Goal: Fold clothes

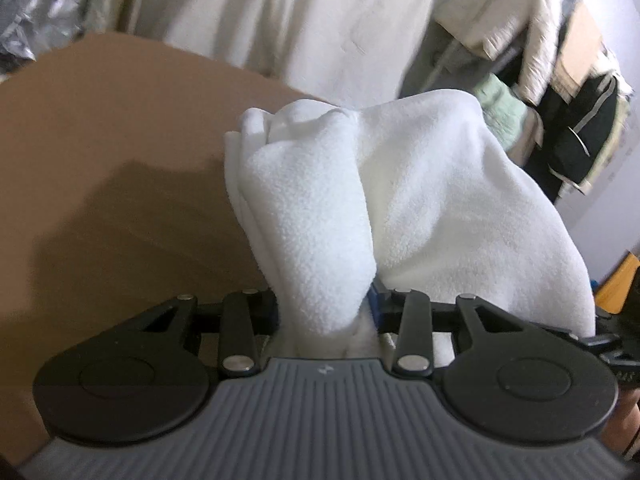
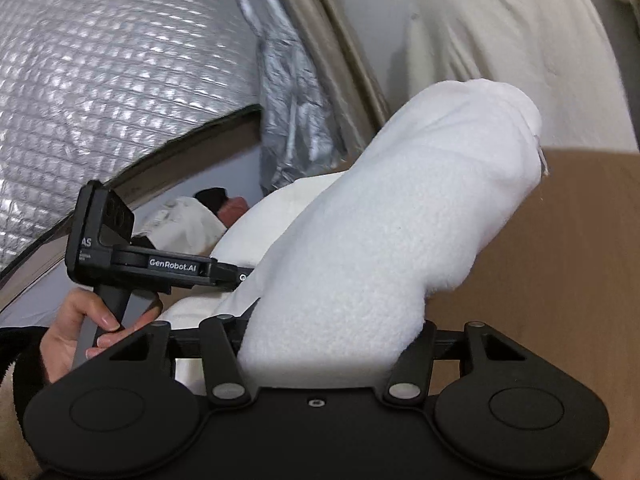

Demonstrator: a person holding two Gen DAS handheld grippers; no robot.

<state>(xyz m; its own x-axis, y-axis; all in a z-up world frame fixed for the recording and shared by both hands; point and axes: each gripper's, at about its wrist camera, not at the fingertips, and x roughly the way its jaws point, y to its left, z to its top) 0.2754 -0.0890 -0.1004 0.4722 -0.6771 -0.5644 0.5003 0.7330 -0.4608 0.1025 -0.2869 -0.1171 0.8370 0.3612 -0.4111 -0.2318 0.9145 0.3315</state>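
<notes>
Writing: only one readable label, "GenRobot.AI" in white on the side of the left claw (image 2: 240,280) as seen from the right wrist cam; above it on the same black body, letters "AS", rest too small to read. No other text legible.

Counts: 2 claws, 1 white fleece garment (image 1: 420,208), 1 brown surface (image 1: 100,140), 1 bare hand (image 2: 76,332) in view.

Left claw (image 1: 328,312): clenched on a thick bunch of the white fleece, which fills the gap between the fingers and rises up and away in 2 rounded folds, left fold narrower, right one wider and draping off to the right. A bit of blue pad shows at the right finger.

Right claw (image 2: 336,344): white fleece (image 2: 380,220) packed between its fingers, edge to edge; grasping it. Cloth stands up as one fat roll leaning far-right, a small tag at its far tip.

Garment is held up off the brown surface (image 2: 560,260) by both claws, one bunch in each. The hand grips the left claw's grey handle, near left in the right cam.

Far side: pale cream cloth hanging, silver quilted foil sheet at left, jackets on a rack far right, blurred.
</notes>
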